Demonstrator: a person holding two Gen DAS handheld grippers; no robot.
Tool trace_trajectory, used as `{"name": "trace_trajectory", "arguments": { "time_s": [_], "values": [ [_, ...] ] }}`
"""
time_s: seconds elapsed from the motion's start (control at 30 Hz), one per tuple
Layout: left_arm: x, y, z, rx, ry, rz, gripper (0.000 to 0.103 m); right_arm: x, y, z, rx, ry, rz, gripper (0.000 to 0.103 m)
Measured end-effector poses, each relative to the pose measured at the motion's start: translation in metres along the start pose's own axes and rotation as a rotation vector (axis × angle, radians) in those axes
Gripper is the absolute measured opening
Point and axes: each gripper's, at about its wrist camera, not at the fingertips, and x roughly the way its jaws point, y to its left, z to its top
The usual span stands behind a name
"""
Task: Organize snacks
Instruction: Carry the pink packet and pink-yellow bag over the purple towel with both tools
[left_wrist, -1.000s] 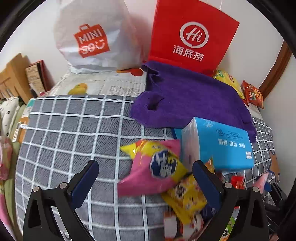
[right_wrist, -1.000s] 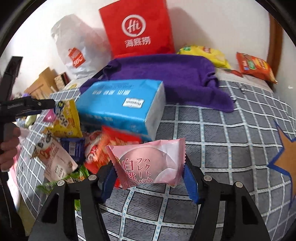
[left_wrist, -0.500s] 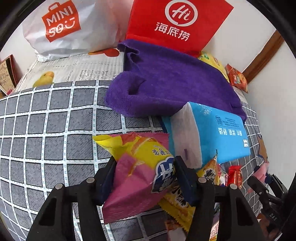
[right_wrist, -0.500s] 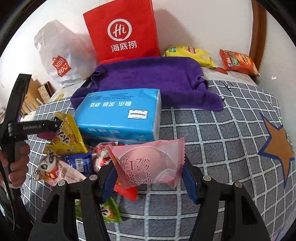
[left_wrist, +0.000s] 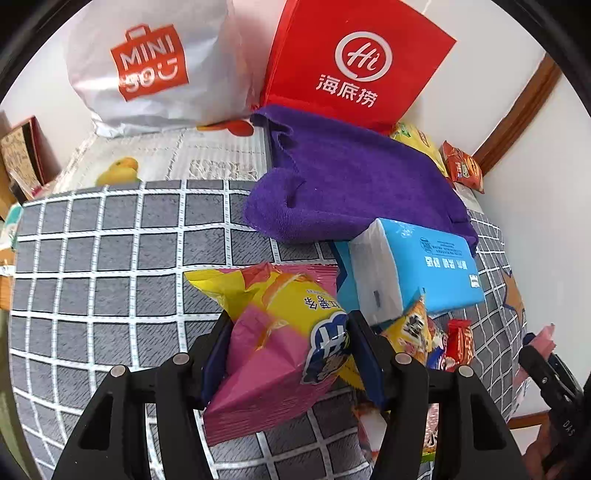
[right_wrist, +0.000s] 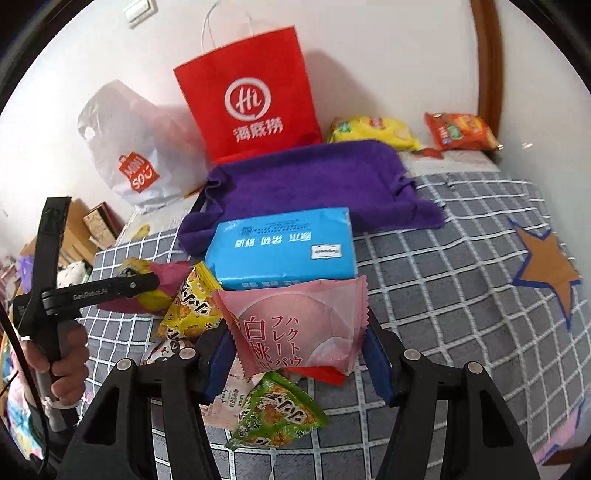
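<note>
My left gripper (left_wrist: 288, 354) is shut on a pink and yellow chip bag (left_wrist: 280, 332), lifted just off the checked bedspread (left_wrist: 110, 266). In the right wrist view that same chip bag (right_wrist: 147, 288) hangs from the left gripper (right_wrist: 147, 284) at the left. My right gripper (right_wrist: 295, 354) is shut on a pale pink peach-flavour snack packet (right_wrist: 299, 325), held above a pile of small packets: a yellow one (right_wrist: 192, 310), a green one (right_wrist: 277, 417) and a panda-print one (right_wrist: 166, 350). A purple towel-covered tray (right_wrist: 310, 181) lies beyond a blue tissue pack (right_wrist: 284, 251).
A red paper bag (right_wrist: 251, 103) and a white plastic shopping bag (right_wrist: 125, 155) stand against the wall. A yellow chip bag (right_wrist: 369, 129) and an orange packet (right_wrist: 458, 133) lie at the back right. A hand (right_wrist: 59, 354) grips the left tool's handle. Boxes (right_wrist: 96, 225) sit beside the bed.
My left gripper closed on the pink and yellow chip bag and lifted it. My right gripper rose with the pink packet, bringing the green packet below into view.
</note>
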Motion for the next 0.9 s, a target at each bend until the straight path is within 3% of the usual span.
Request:
{"name": "trace_trajectory", "arguments": {
  "time_s": [0.27, 0.43, 0.9],
  "values": [
    [-0.032, -0.016, -0.011, 0.012, -0.068, 0.026, 0.058, -0.026, -0.015, -0.009, -0.014, -0.047, -0.048, 0.061],
    [-0.053, -0.028, -0.019, -0.005, -0.11, 0.059, 0.058, -0.028, -0.028, -0.012, -0.041, -0.046, -0.028, 0.061],
    [-0.079, -0.097, -0.019, 0.047, -0.133, 0.023, 0.059, -0.039, -0.034, 0.007, -0.1, -0.05, 0.003, 0.062]
  ]
}}
